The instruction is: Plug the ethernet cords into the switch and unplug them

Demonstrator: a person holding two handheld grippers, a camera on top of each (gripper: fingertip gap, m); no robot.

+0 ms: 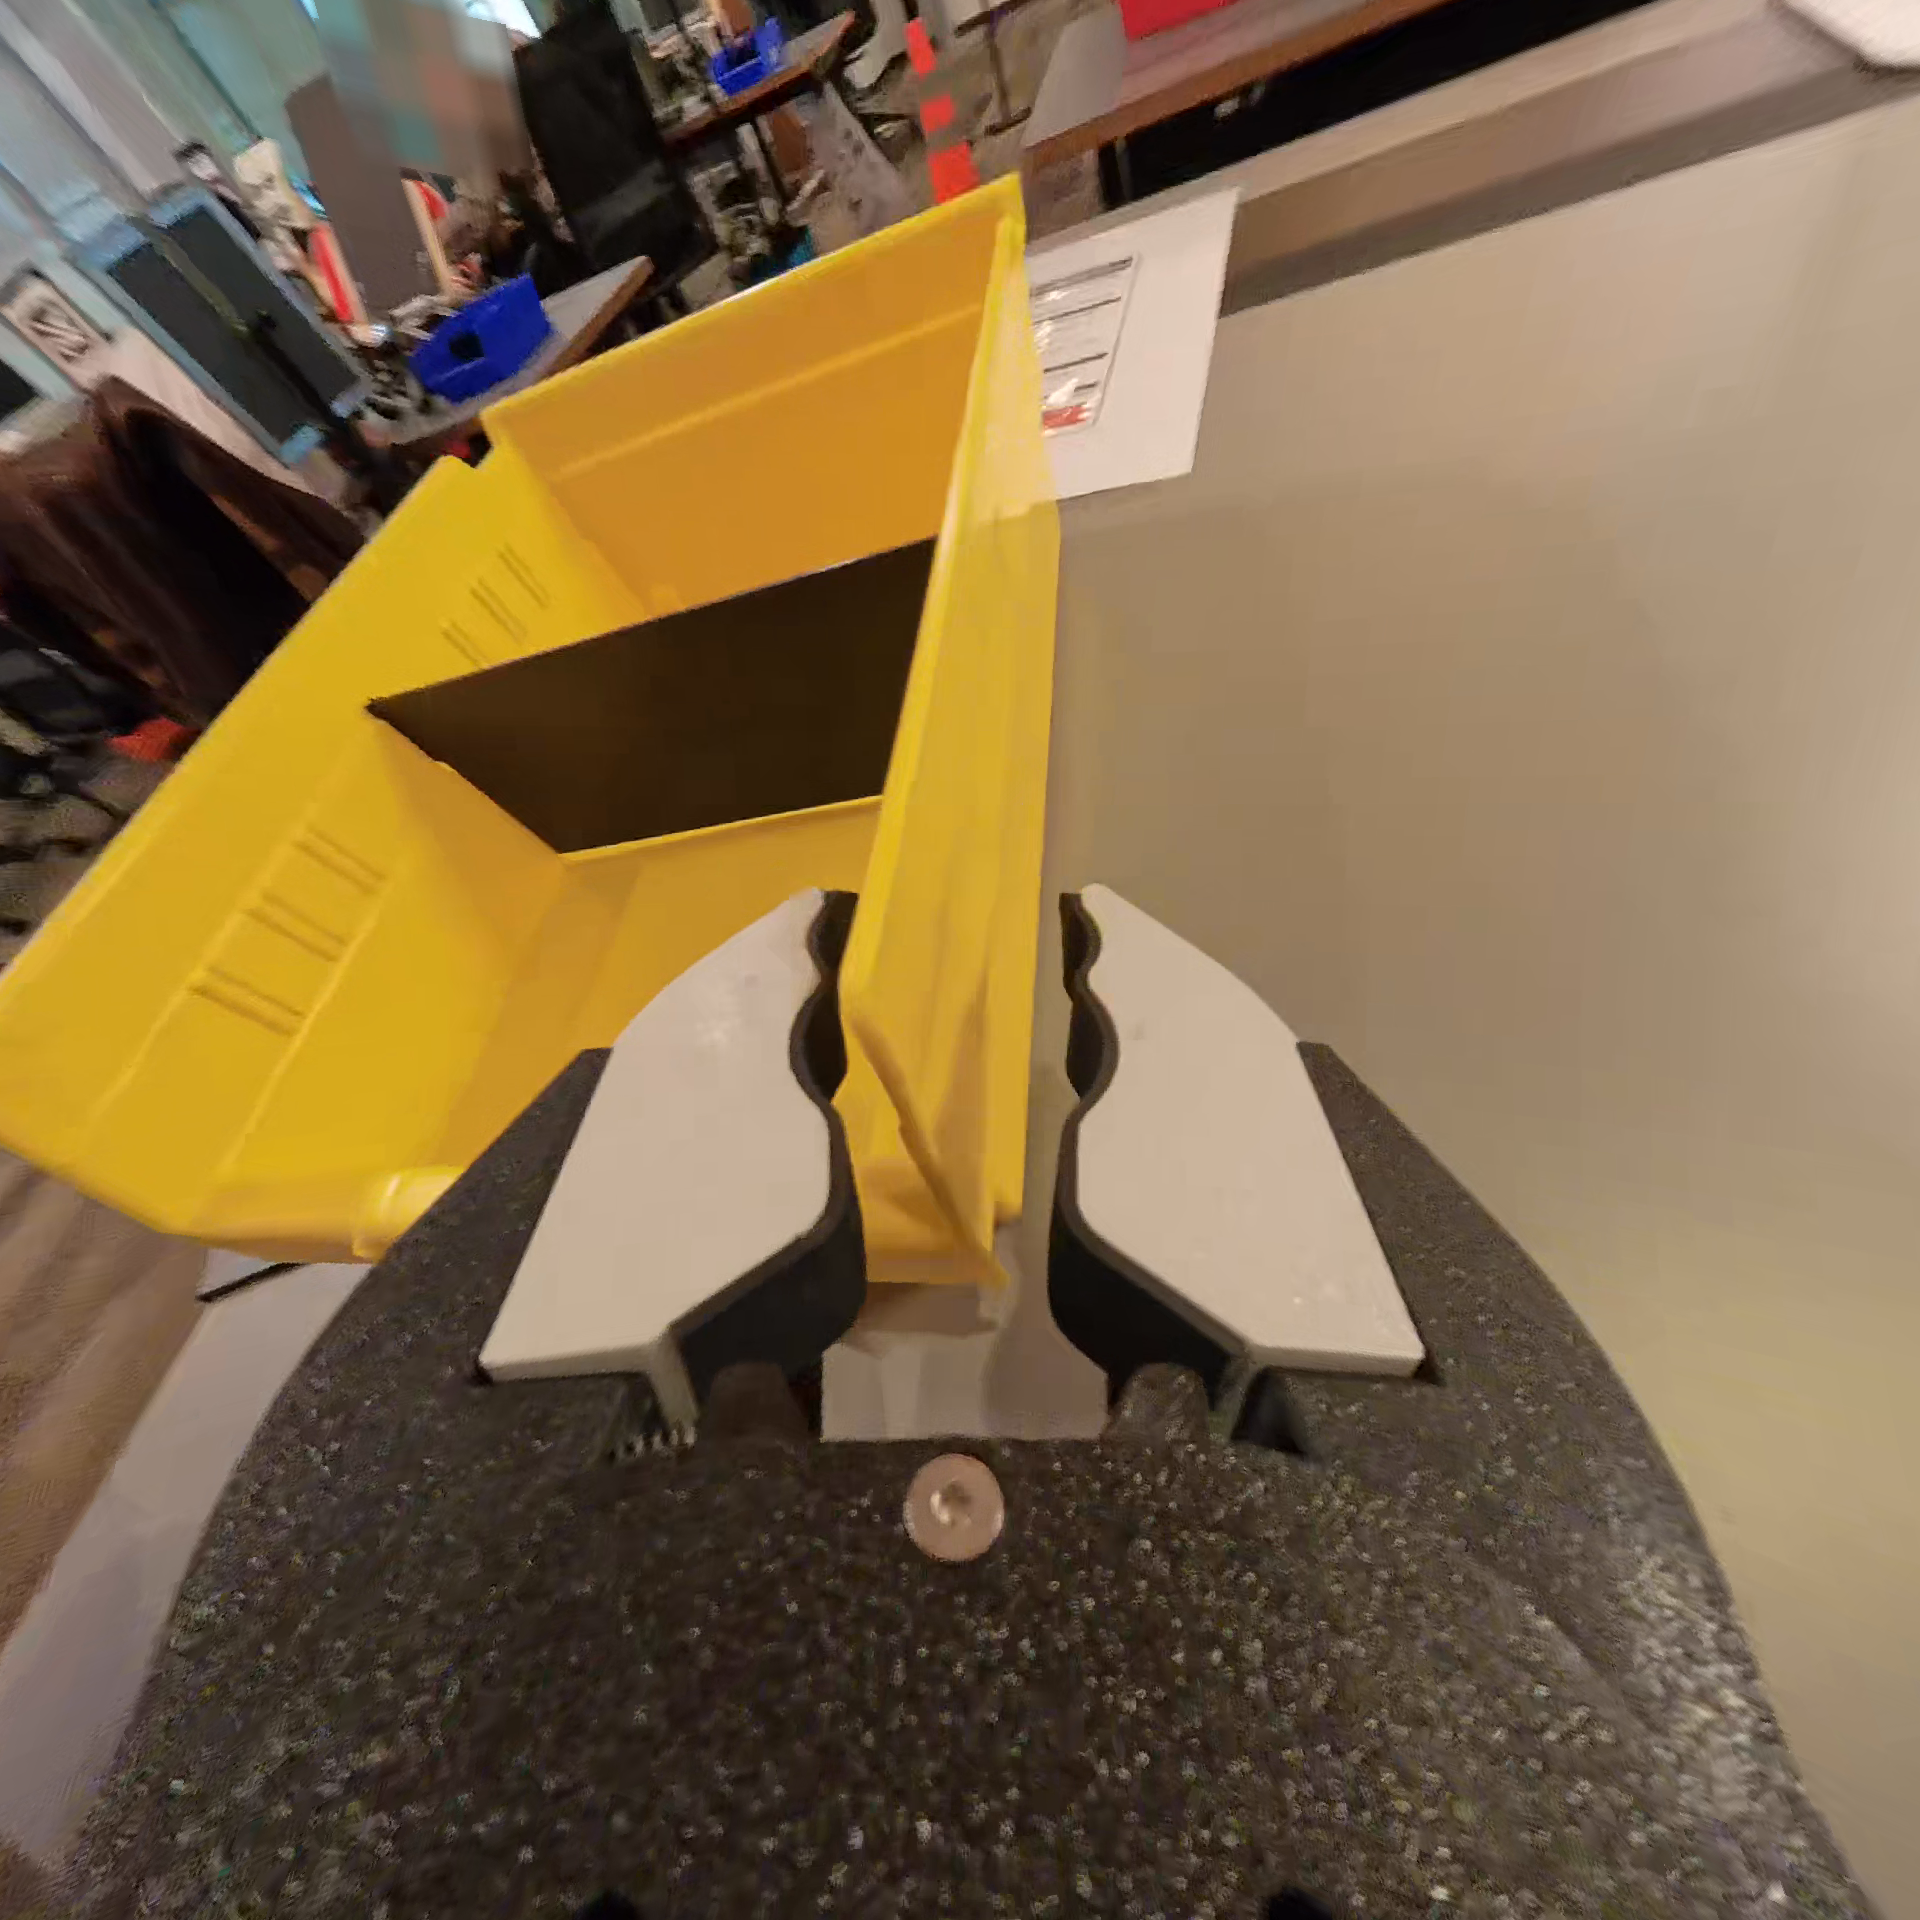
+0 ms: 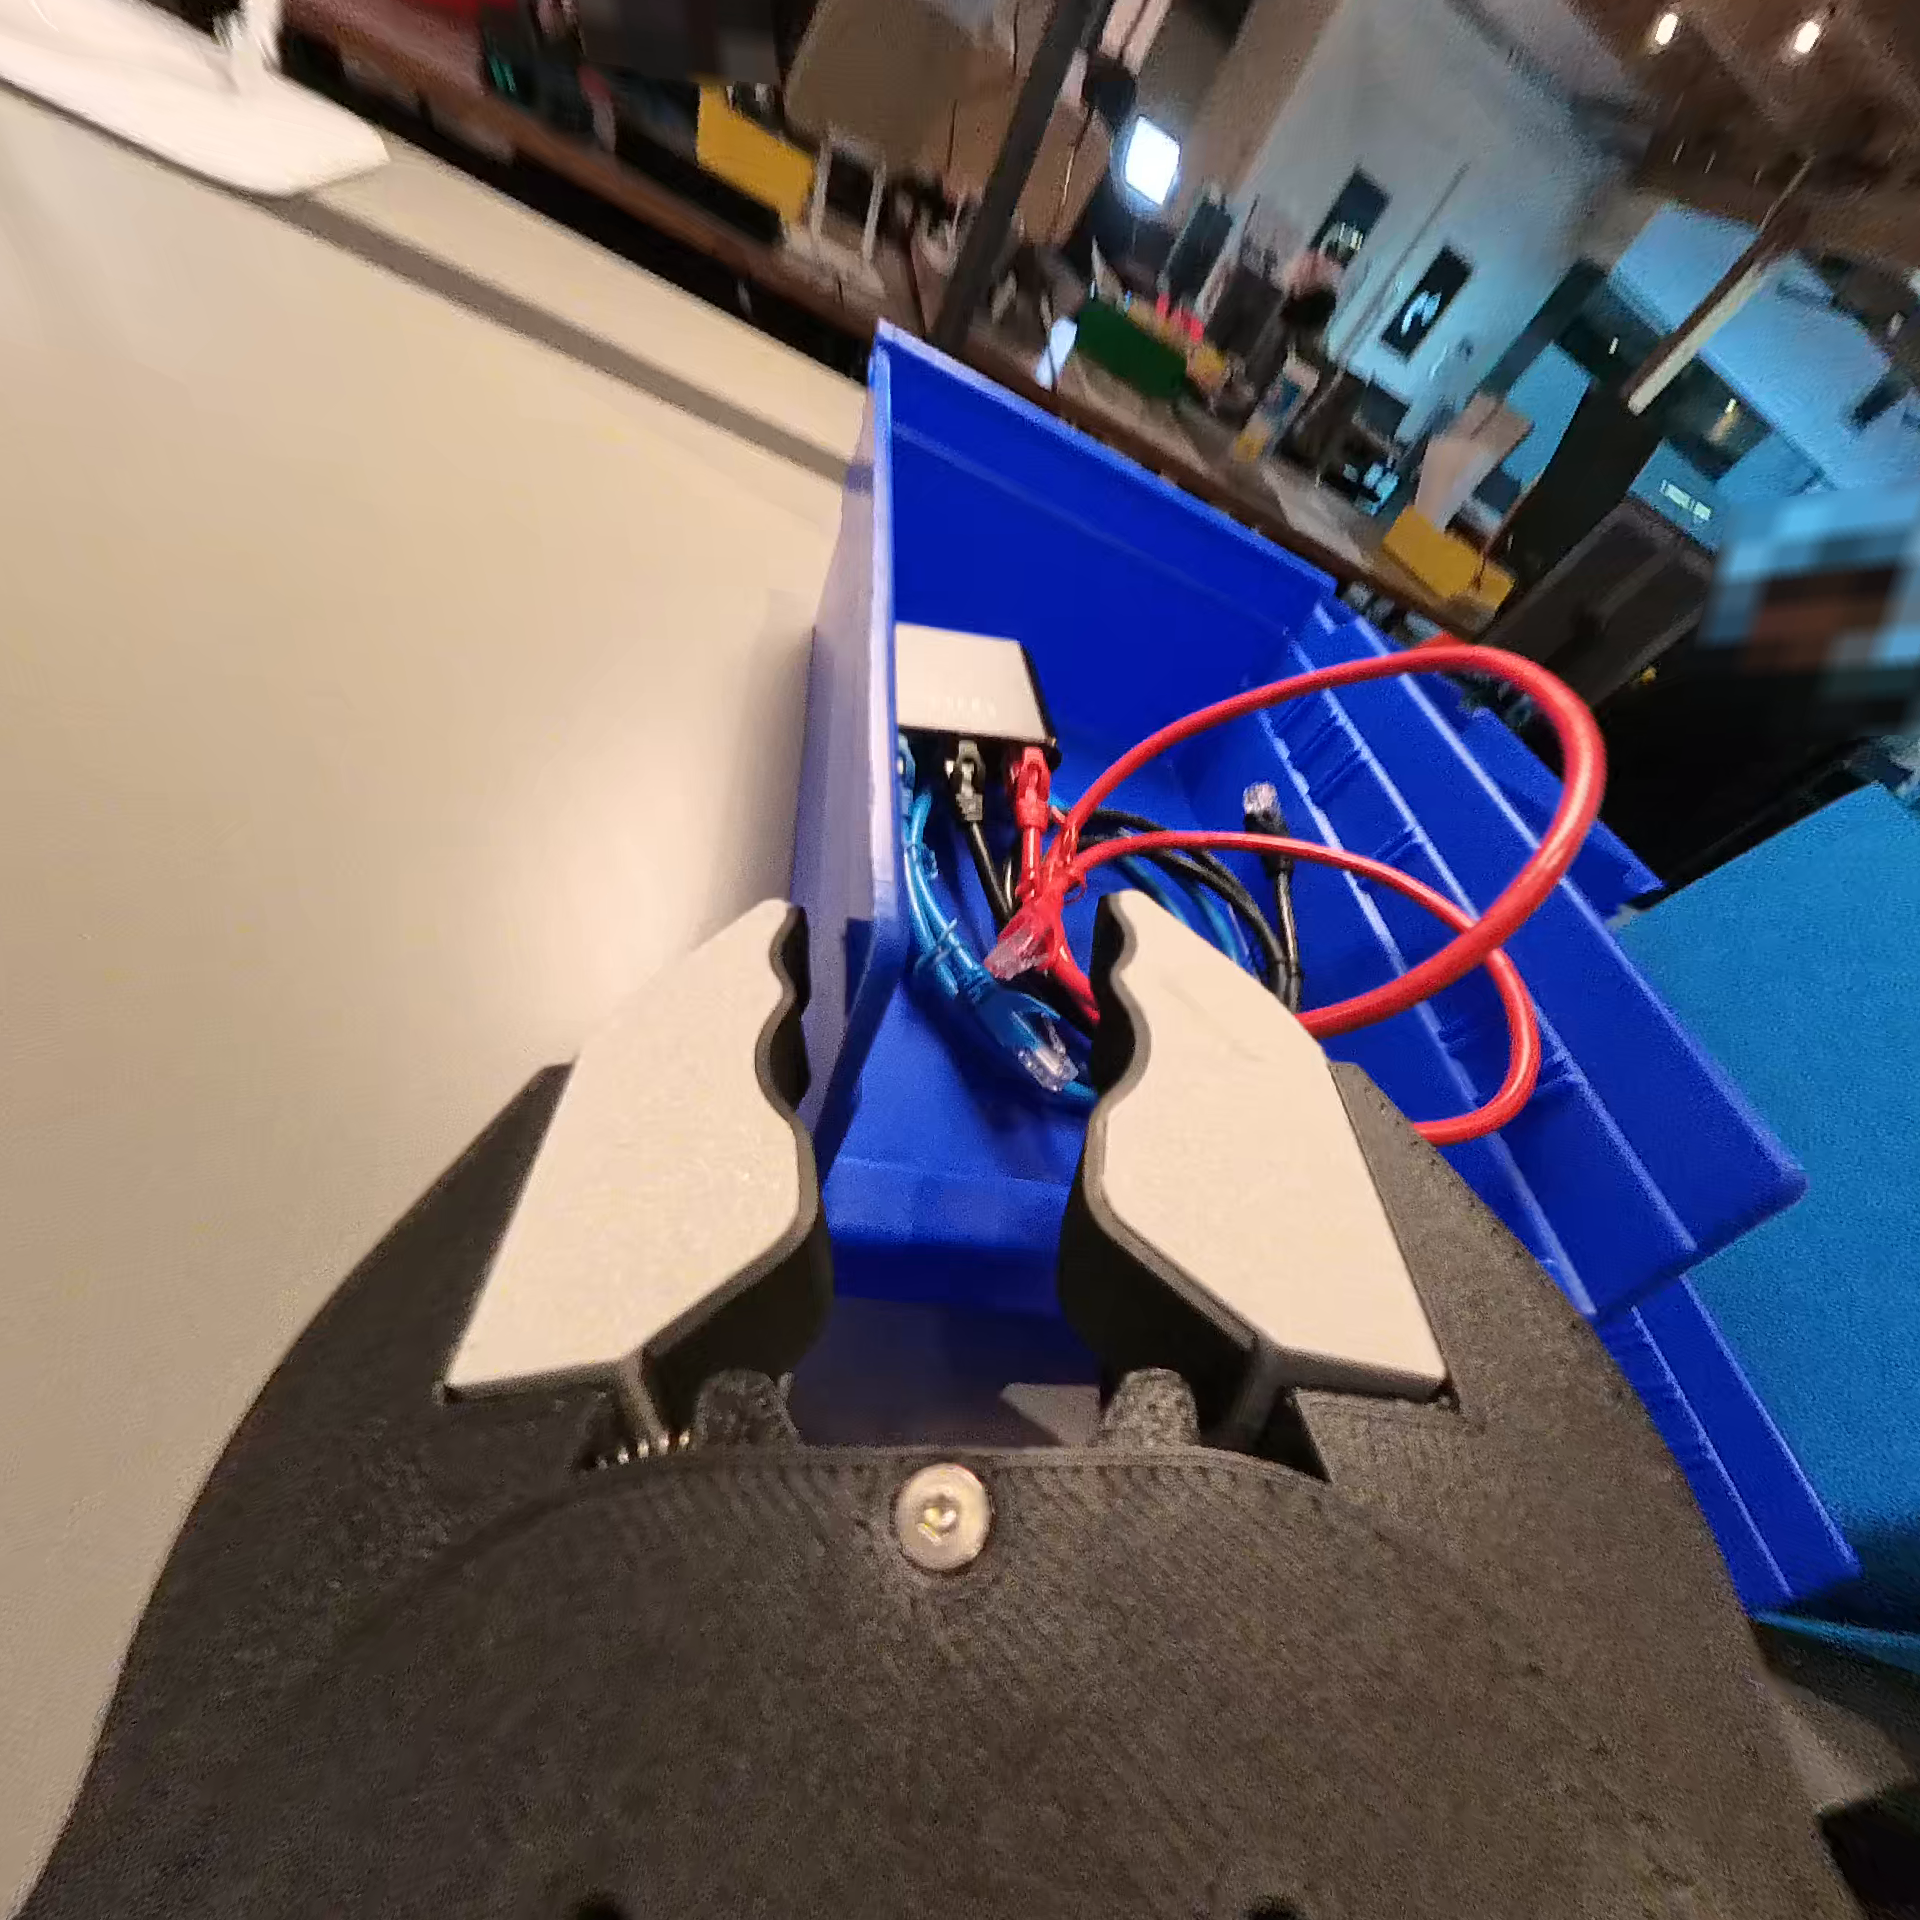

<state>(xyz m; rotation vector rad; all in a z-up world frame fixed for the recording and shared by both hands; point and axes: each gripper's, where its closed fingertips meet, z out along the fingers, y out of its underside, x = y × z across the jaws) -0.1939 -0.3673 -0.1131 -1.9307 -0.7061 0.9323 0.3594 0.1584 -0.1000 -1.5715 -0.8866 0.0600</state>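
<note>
Table (image 1: 1558,727): yellow bin (image 1: 727,468) left, switch (image 2: 971,681) right.

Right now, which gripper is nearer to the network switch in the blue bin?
Right. The right gripper is open at the blue bin's near wall, facing the switch inside. The left gripper straddles a yellow bin's wall; no switch shows there.

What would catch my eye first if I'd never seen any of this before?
Probably the bright yellow bin filling the left wrist view, its side wall standing between the open fingers of the left gripper. In the right wrist view, a red cable loops up out of a blue bin, where a small grey switch sits with cords plugged in, just beyond the open right gripper.
</note>
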